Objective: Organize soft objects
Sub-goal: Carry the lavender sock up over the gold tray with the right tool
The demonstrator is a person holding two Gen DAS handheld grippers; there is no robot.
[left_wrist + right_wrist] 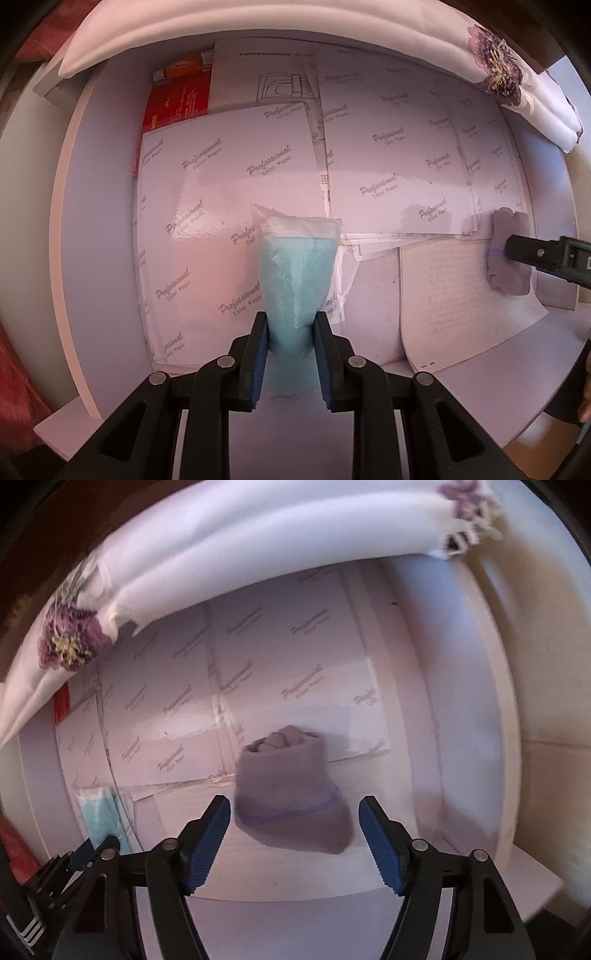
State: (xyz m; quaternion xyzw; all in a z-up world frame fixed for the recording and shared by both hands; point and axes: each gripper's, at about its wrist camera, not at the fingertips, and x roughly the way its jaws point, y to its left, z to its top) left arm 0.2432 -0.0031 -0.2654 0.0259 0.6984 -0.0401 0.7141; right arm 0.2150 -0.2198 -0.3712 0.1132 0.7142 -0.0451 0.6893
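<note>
A: Start closest in. What is the left gripper (290, 325) doing?

B: Its 2 blue pads (260, 354) are clamped on a clear packet of light blue cloth (295, 280). The packet is pinched narrow between them and widens beyond the tips, its sealed white end farthest from the camera. It hangs over glossy sheets printed "Professional Color Paper" (229, 184).

A: And the right gripper (295, 805)?

B: Its jaws stand wide apart and hold nothing. A rolled grey-purple sock (291, 794) with a thin purple line around it lies between the fingertips and a little beyond them. Neither pad touches it, and the picture is slightly blurred there.

A: Where does the sock sit?

B: On a plain printed sheet (461, 295) in the white tray (74, 221), touching the near edge of the glossy sheets. In the left wrist view the same sock shows far to the right, with a black finger of the right gripper in front of it, well apart from the blue packet.

A: Farther back?

B: A red booklet (173, 107) and a manual with a line drawing (266, 74) lie partly under the glossy sheets. Beyond them, a folded white cloth with purple flowers (495, 70) drapes along the tray's far rim.

A: The packet from the right side?

B: It appears low on the left (99, 819), beside the left gripper's black frame.
</note>
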